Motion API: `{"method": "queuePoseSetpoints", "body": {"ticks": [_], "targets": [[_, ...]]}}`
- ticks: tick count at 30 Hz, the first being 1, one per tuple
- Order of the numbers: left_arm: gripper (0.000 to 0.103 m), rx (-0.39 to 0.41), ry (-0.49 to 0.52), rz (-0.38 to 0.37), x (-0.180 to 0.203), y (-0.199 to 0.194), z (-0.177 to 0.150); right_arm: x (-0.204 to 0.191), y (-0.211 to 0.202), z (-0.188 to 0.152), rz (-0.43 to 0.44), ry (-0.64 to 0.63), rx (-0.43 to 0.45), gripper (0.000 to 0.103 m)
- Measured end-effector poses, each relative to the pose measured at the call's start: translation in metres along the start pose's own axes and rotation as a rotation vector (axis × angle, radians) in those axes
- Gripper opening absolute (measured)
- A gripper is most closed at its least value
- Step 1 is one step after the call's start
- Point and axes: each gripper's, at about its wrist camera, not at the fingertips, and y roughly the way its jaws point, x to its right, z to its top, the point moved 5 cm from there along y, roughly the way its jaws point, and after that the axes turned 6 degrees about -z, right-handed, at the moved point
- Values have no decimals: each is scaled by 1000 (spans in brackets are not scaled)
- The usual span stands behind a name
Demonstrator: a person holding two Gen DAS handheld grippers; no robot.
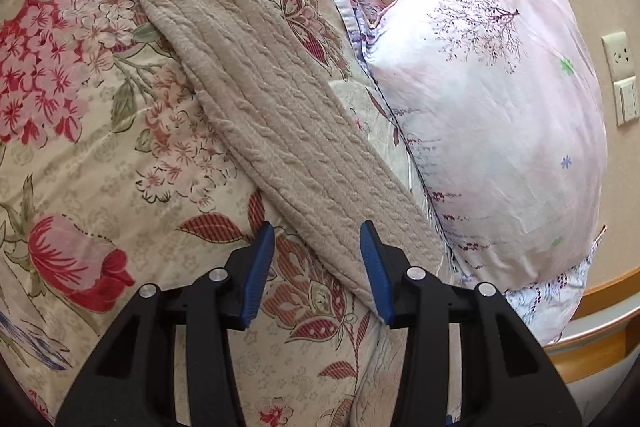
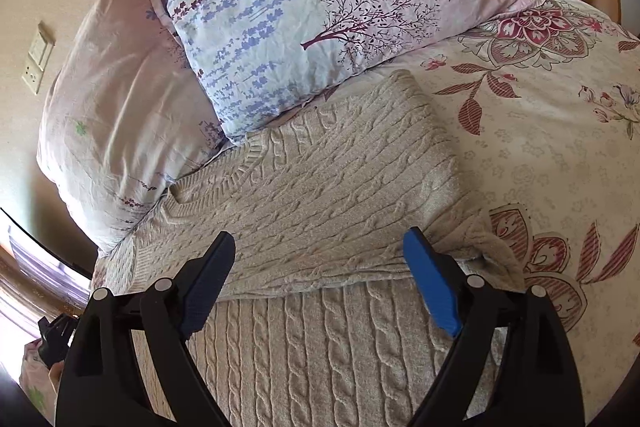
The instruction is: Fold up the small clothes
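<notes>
Blue-padded, my left gripper (image 1: 318, 269) stands open and holds nothing at bottom centre of the left view, with the knit sweater (image 1: 256, 99) sleeve running from there to upper left across the floral bedspread (image 1: 80, 167), beside a pink pillow (image 1: 500, 127). Bottom centre of the right view, my right gripper (image 2: 320, 283) is wide open and empty over the sweater's body. One fold appears laid across mid-frame; the sleeve remains unfolded.

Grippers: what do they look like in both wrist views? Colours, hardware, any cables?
The left gripper and right gripper look alike: matte black angular plastic bodies and linkage arms, round silver pivot pins, and flat blue fingers with finely ribbed pads. No cables, labels or sleeves show.
</notes>
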Motion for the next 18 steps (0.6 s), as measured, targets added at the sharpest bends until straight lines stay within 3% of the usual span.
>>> {"method": "queuePoseSetpoints", "body": {"ticks": [4,6,8,11,15,18], "targets": [[33,45,-78,-13,-10,4,14,-2,-1,-6,12,-39,34,88],[17,58,-128,-24,-17,7,19,-4,-1,-7,24,-49,38,92],[10,62,-174,-44,-24,11,21,-4,-1,-8,38,-50,34,93],[8,86,-201,-89,-22,12,22,-1,-1,-8,59,-40,35,93],[7,127,-142,-168,6,3,21,2,-2,-8,93,-17,38,93],[7,112,-94,-270,40,1,13,3,-3,-8,109,-8,40,93]]}}
